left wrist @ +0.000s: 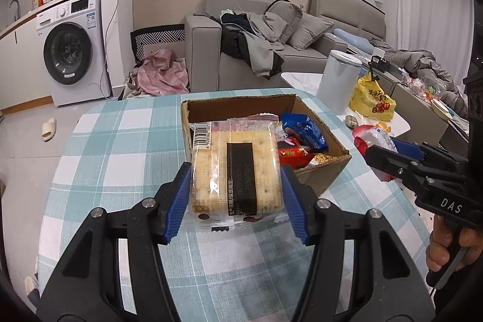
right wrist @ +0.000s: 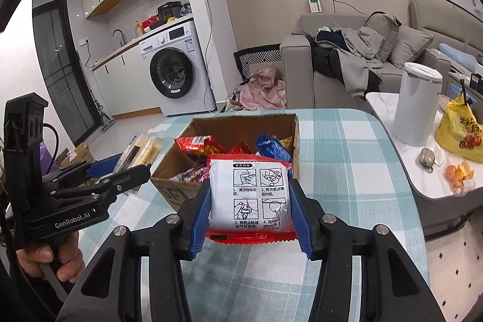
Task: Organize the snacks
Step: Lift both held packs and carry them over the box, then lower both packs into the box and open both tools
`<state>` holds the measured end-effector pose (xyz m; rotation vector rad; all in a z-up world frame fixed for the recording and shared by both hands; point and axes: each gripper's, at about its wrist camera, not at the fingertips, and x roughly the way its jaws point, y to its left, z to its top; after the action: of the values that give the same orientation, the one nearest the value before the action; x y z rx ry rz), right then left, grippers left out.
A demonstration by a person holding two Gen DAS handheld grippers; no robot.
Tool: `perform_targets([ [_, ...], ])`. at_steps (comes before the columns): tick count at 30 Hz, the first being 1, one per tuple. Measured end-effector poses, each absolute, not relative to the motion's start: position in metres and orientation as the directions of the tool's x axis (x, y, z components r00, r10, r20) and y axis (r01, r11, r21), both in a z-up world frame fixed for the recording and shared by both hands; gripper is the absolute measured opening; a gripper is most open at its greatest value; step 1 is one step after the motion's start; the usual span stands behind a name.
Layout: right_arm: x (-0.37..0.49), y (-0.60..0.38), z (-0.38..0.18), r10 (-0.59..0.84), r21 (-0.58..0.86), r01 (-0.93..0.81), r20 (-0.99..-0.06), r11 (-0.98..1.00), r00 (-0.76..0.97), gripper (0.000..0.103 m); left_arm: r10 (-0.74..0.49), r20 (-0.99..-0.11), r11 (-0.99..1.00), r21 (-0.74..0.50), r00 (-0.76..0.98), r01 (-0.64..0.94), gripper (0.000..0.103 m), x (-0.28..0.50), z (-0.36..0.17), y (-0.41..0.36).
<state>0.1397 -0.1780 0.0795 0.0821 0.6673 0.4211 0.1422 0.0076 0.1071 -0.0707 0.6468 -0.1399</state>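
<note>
The left gripper (left wrist: 237,189) is clamping a clear-wrapped cracker packet (left wrist: 237,168), its blue pads (left wrist: 178,201) pressing in on both long sides; the packet is sitting flat between the jaws, barcode end pointing away, well clear of the checked tablecloth (left wrist: 114,141) below; just beyond it the cardboard box (left wrist: 241,103) is standing open on the table, and a blue packet (left wrist: 305,129) and a red packet (left wrist: 294,154) are lying inside against its right wall. Over on the right, the right gripper (right wrist: 249,216) is doing the same job on a red-edged white packet (right wrist: 249,195); the printed instruction panels are facing the camera, the ribbed pads are squeezing its two sides, and the packet is hanging above the cloth just short of the box's near corner. From this side the box is showing more wrappers heaped inside, red ones at the left and the blue one toward the back right. Both packets are sitting outside the box, each in its own claw, one on either side of it; in the right wrist view the left gripper is coming in from the left edge with the cracker packet edge-on, a hand (right wrist: 60,258) wrapped round its handle. Further out, a white bin (right wrist: 418,104) and a yellow bag (right wrist: 462,132) are resting on the side table; a grey sofa (right wrist: 332,86) piled with clothes and a washing machine (right wrist: 175,71) are filling the background.
</note>
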Motion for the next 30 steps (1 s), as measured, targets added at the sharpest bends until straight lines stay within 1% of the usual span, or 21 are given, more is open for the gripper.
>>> perform_targets([
  [12, 0.164, -0.161, 0.088, 0.394, 0.220, -0.328, -0.575, 0.919, 0.718, 0.050, -0.150, -0.606, 0.987, -0.140, 0.781, 0.082, 0.055, 0.170, 0.103, 0.018],
  [20, 0.185, -0.154, 0.082, 0.395, 0.264, -0.295, -0.557, 0.918, 0.731, 0.050, -0.141, -0.607, 0.988, -0.139, 0.782, 0.070, 0.055, 0.193, 0.100, 0.021],
  [30, 0.210, -0.142, 0.071, 0.403, 0.294, -0.280, -0.567, 0.914, 0.718, 0.050, -0.137, -0.625, 0.989, -0.136, 0.769, 0.065, 0.055, 0.222, 0.090, 0.019],
])
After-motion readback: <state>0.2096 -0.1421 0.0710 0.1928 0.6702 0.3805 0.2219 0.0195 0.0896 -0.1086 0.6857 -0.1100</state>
